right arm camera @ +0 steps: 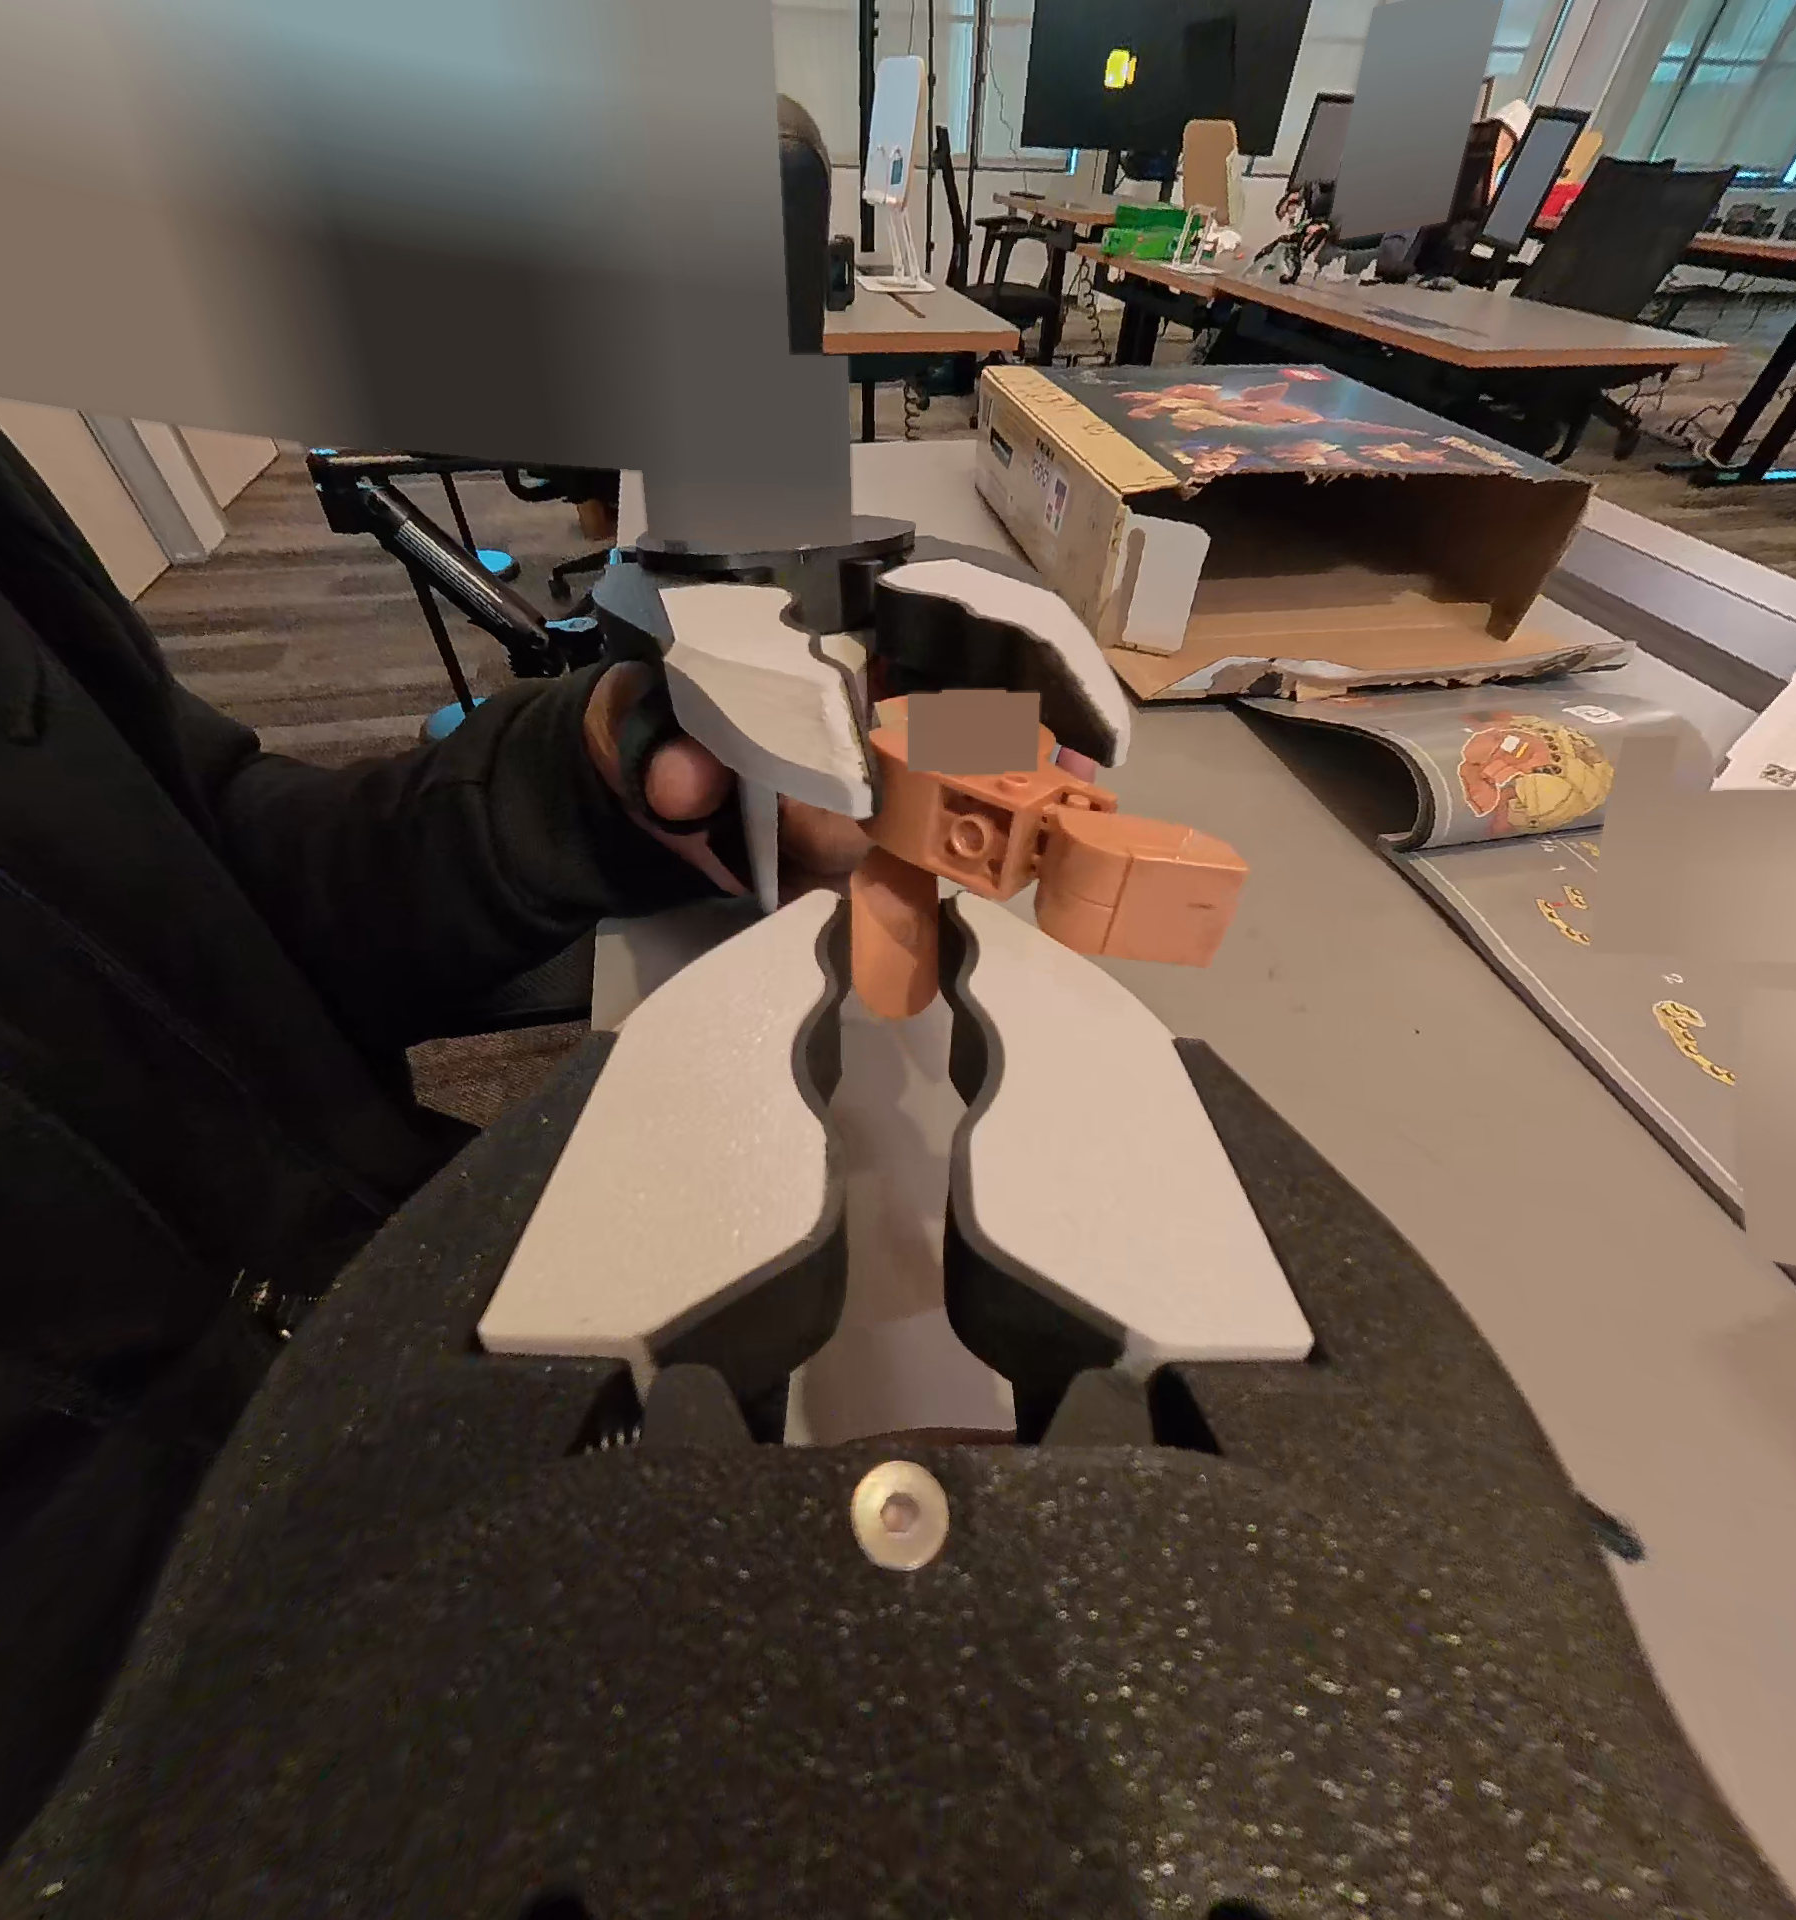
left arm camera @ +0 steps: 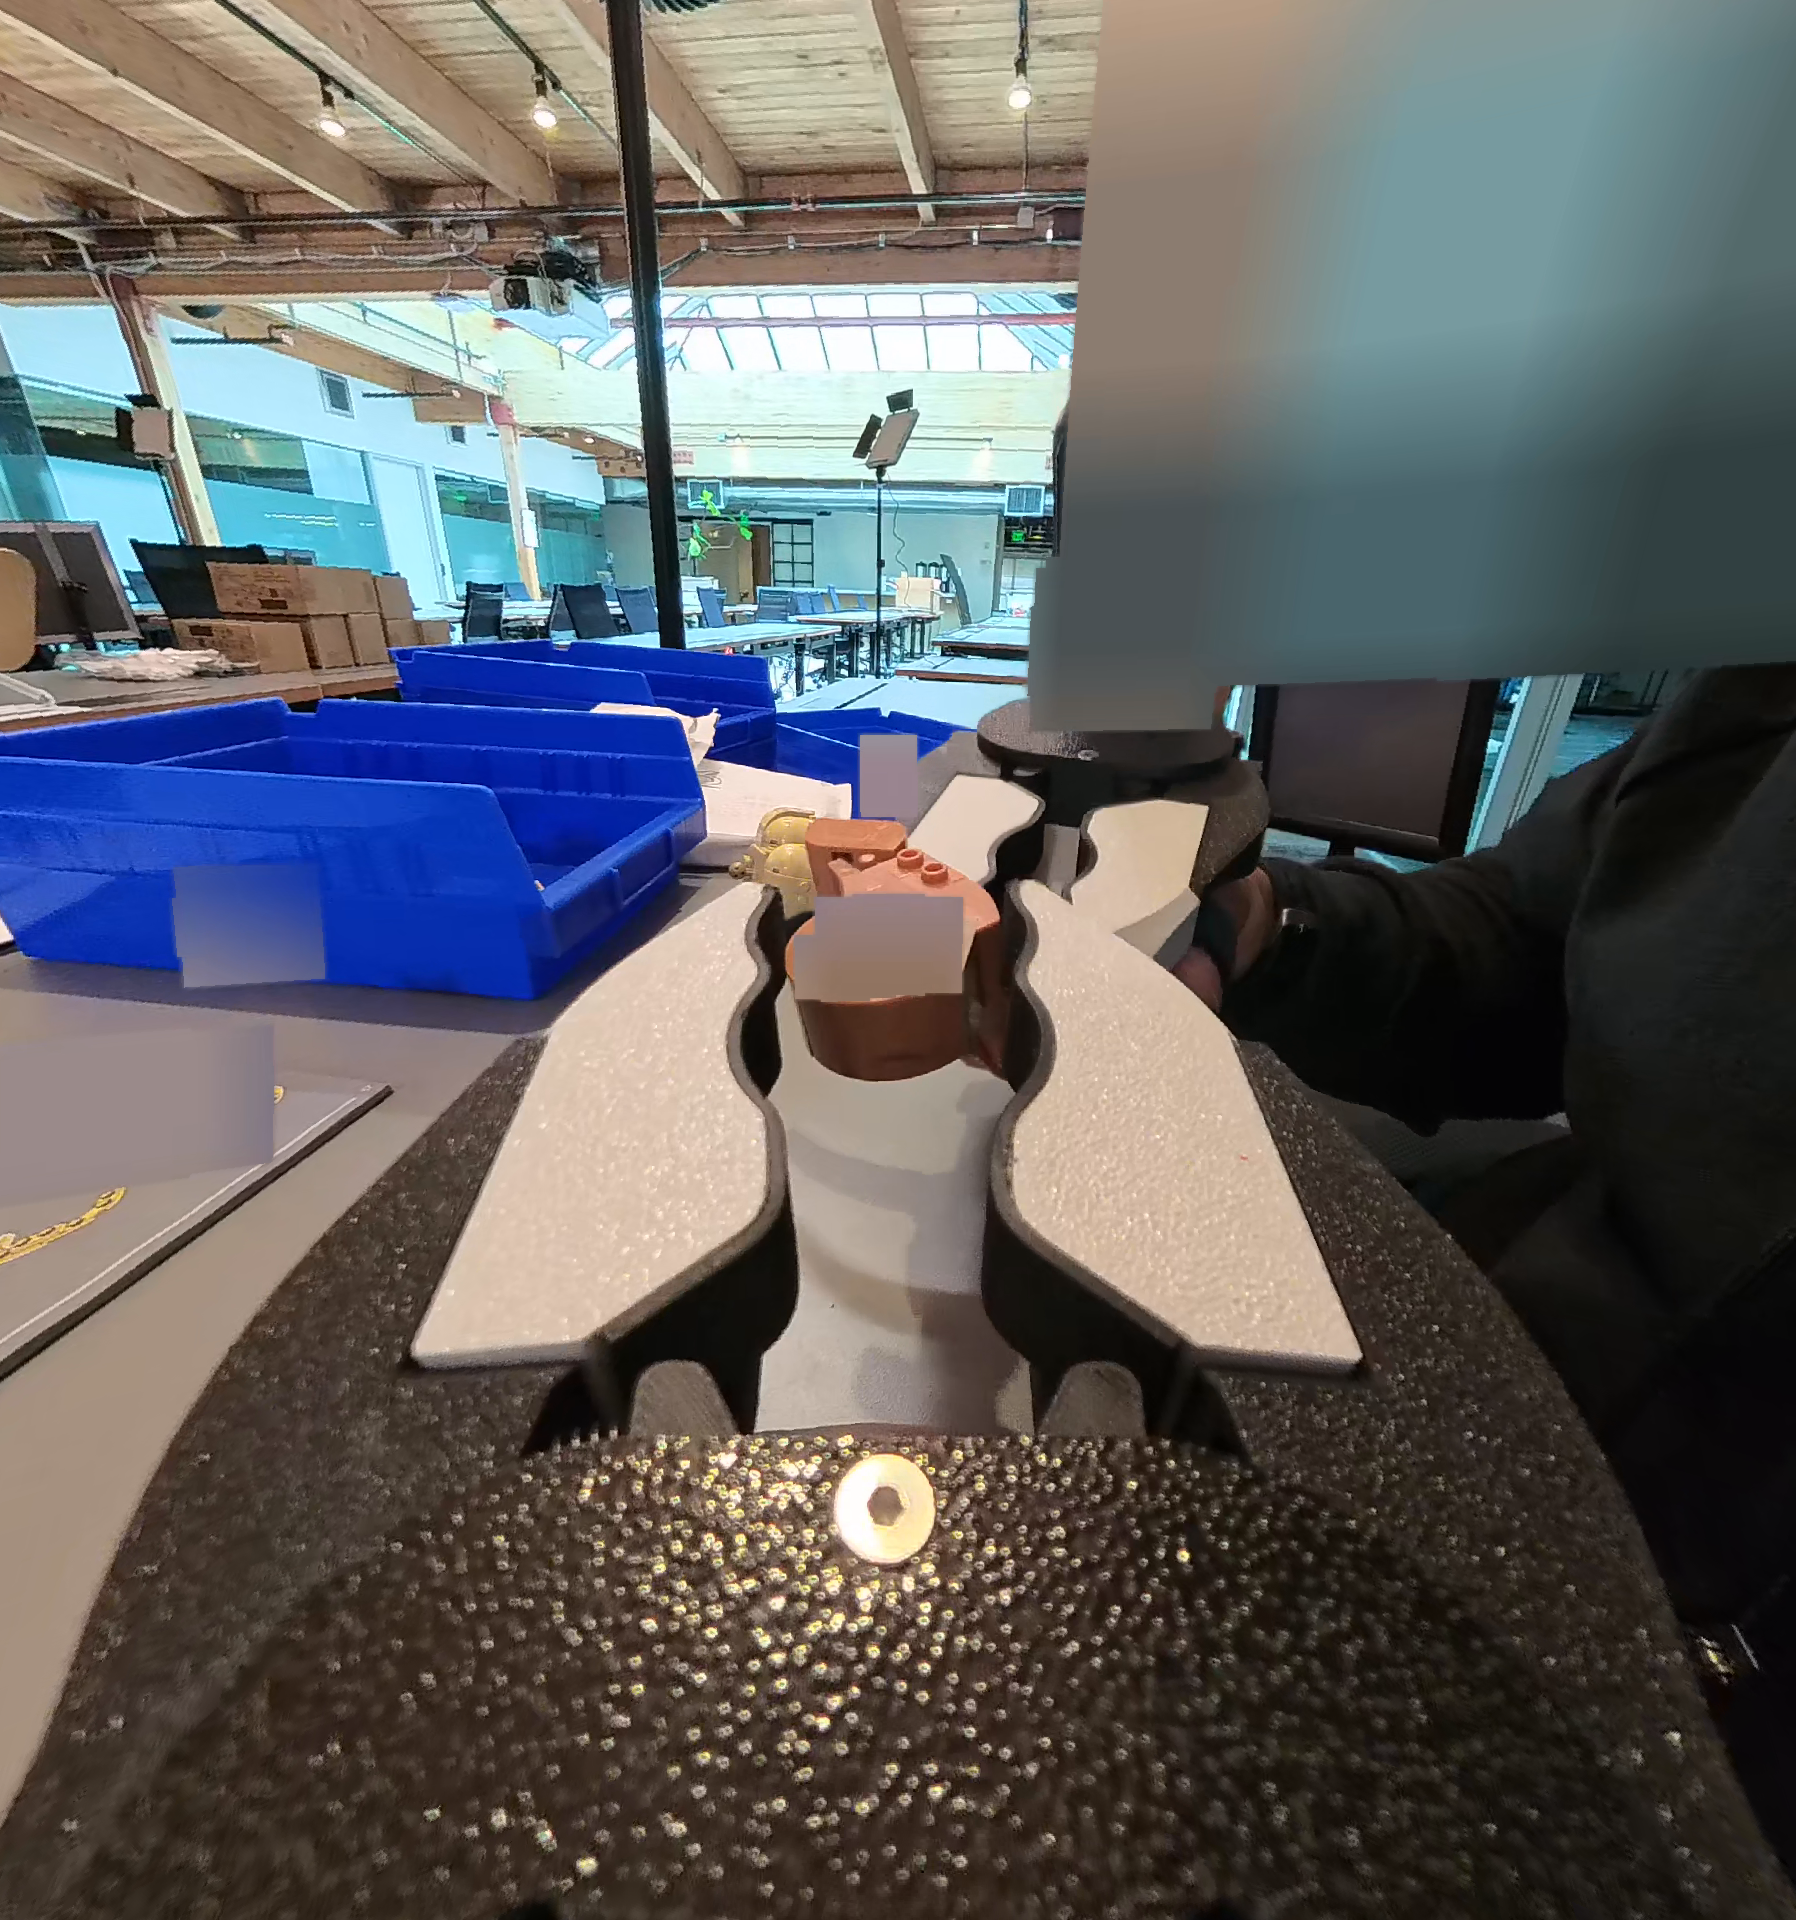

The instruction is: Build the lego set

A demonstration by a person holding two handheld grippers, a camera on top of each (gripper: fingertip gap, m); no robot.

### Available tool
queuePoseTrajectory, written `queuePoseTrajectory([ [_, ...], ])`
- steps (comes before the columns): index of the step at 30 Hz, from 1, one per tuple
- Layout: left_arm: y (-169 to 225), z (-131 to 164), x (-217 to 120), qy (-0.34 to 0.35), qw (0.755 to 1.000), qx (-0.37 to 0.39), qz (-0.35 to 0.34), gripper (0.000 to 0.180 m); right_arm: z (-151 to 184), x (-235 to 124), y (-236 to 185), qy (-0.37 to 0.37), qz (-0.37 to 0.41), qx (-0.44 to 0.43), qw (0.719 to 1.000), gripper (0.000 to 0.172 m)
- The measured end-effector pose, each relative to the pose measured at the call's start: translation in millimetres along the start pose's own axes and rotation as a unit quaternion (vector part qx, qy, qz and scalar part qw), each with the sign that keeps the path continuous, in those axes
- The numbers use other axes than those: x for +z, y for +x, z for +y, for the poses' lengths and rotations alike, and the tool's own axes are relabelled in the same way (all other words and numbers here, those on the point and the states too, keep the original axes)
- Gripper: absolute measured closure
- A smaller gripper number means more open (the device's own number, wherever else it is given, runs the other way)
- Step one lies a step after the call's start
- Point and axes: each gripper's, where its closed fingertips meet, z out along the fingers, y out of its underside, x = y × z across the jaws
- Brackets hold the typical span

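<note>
Left wrist view: the left gripper point(left arm camera: 889, 997) clamps one brown brick figure point(left arm camera: 899, 935). Three blue bins point(left arm camera: 354, 831) sit at ten o'clock, and the right gripper point(left arm camera: 1065, 847) crowds in at one o'clock.

Right wrist view: the right gripper point(right arm camera: 894, 961) pinches the figure's limb point(right arm camera: 892, 951). One torn box point(right arm camera: 1278, 520) and one booklet point(right arm camera: 1559, 831) lie at two o'clock.

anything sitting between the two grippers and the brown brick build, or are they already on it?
Nothing visible stands between. The brown brick assembly is gripped from both ends: the right gripper clamps its rounded stub, and the left gripper holds its wider rounded end. The blue bin and open cardboard box sit aside on the table.
</note>
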Motion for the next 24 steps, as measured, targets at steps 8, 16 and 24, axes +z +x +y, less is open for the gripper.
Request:
queuePoseTrajectory([
  [8,1,1,1,-0.005,1.0,-0.01,0.008,0.143,1,11,-2,0.026,0.014,-0.002,1.0,0.156],
  [16,1,3,1,-0.012,0.999,-0.035,0.013,0.143,1,15,0,0.059,0.021,0.024,0.998,0.156],
  [24,-1,5,0,-0.023,0.999,-0.045,0.005,0.142,-1,14,0,0.067,0.026,0.017,0.997,0.156],
])
